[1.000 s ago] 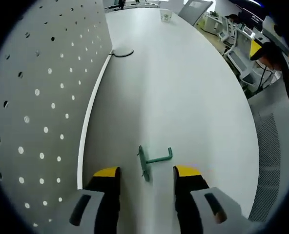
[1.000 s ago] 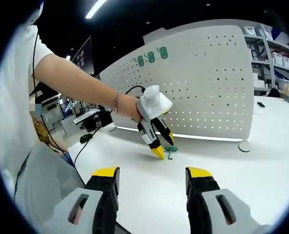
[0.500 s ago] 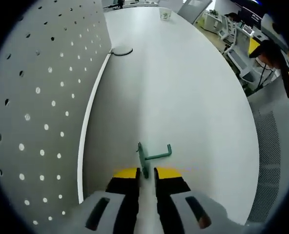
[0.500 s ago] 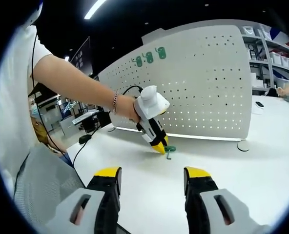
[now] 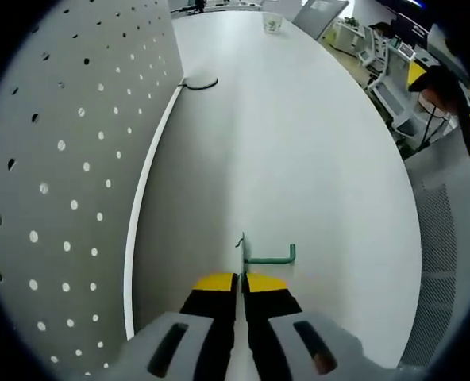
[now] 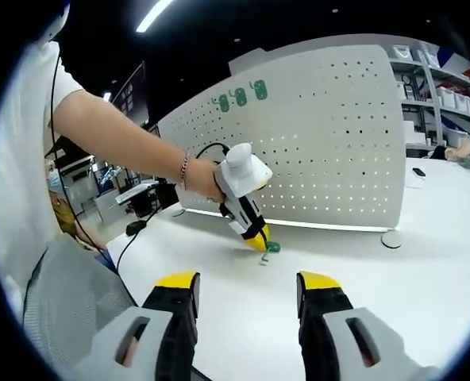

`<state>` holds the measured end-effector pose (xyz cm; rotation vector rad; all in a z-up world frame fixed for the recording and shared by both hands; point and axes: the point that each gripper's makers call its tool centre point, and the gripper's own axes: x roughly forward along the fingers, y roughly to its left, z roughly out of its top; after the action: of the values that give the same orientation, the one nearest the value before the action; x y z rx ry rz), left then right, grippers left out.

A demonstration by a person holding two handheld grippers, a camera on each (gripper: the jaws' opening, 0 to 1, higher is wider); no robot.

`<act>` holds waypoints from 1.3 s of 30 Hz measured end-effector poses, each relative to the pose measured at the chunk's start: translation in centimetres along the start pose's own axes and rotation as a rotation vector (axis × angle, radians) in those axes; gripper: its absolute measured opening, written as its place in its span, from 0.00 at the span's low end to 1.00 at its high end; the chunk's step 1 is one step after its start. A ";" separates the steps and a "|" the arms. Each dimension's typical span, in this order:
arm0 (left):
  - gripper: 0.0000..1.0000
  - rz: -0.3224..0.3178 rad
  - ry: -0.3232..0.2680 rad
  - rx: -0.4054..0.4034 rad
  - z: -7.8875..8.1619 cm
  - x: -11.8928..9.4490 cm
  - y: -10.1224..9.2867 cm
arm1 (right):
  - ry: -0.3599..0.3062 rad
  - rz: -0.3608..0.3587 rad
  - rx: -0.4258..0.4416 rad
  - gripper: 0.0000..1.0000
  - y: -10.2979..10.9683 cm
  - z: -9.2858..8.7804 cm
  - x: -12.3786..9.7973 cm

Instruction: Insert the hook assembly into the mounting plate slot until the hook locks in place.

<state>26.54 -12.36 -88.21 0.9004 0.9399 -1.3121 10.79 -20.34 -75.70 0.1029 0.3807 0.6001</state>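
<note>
Left gripper (image 5: pixel 240 282) fingers are pinched on the green hook (image 5: pixel 255 255), its arm jutting past the tips. Right gripper (image 6: pixel 247 284) gapes wide, holding nothing, above the worktop (image 5: pixel 298 143).

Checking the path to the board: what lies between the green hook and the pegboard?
Bare white table, seen in the left gripper view, separates the green hook from the pegboard.

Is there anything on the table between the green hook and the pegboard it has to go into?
Nothing visible: the left gripper holds the hook, with bare table between it and the pegboard.
</note>
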 end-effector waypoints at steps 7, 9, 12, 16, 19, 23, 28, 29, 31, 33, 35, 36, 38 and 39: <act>0.03 0.000 0.002 0.013 0.0 0.1 0.0 | -0.001 0.000 -0.001 0.47 0.1 0.0 -0.1; 0.03 0.000 0.001 0.015 0.0 0.1 0.0 | -0.002 -0.002 -0.001 0.47 0.0 0.0 -0.1; 0.03 -0.009 -0.004 -0.009 0.0 0.0 -0.1 | -0.002 -0.005 -0.001 0.47 -0.1 0.0 -0.1; 0.02 0.005 -0.046 0.018 0.3 -0.1 -0.3 | -0.001 -0.004 -0.002 0.47 0.0 0.1 -0.2; 0.02 0.031 -0.120 0.007 1.2 -0.6 0.0 | -0.003 -0.005 -0.001 0.48 -0.1 0.0 -0.2; 0.02 0.053 -0.208 0.030 2.4 -1.3 0.1 | -0.004 -0.007 0.000 0.48 -0.2 0.0 -0.3; 0.02 0.067 -0.241 0.015 2.5 -2.1 0.2 | -0.008 -0.007 0.002 0.48 -0.1 0.1 -0.4; 0.02 0.073 -0.250 0.015 2.6 -2.3 0.3 | -0.009 -0.006 0.001 0.48 -0.1 0.2 -0.4; 0.02 0.073 -0.279 0.005 3.0 -2.8 0.3 | -0.010 -0.006 -0.002 0.48 -0.1 0.2 -0.4; 0.02 0.081 -0.297 0.011 3.4 -3.3 0.3 | -0.012 -0.006 -0.005 0.48 -0.1 0.4 -0.4; 0.02 0.085 -0.329 0.000 3.8 -3.9 0.3 | -0.011 -0.004 -0.011 0.48 0.0 0.5 -0.4; 0.02 0.091 -0.351 -0.010 4.1 -4.2 0.4 | -0.011 -0.004 -0.011 0.49 0.0 0.4 -0.4; 0.02 0.102 -0.388 -0.021 4.4 -4.9 0.5 | -0.012 -0.001 -0.013 0.49 0.1 0.5 -0.5; 0.02 0.105 -0.397 -0.020 4.4 -5.2 0.4 | -0.012 -0.001 -0.015 0.49 0.2 0.6 -0.5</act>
<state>27.02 -14.54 -81.79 0.6324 0.5869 -1.3253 10.57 -20.44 -74.95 0.0919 0.3641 0.6010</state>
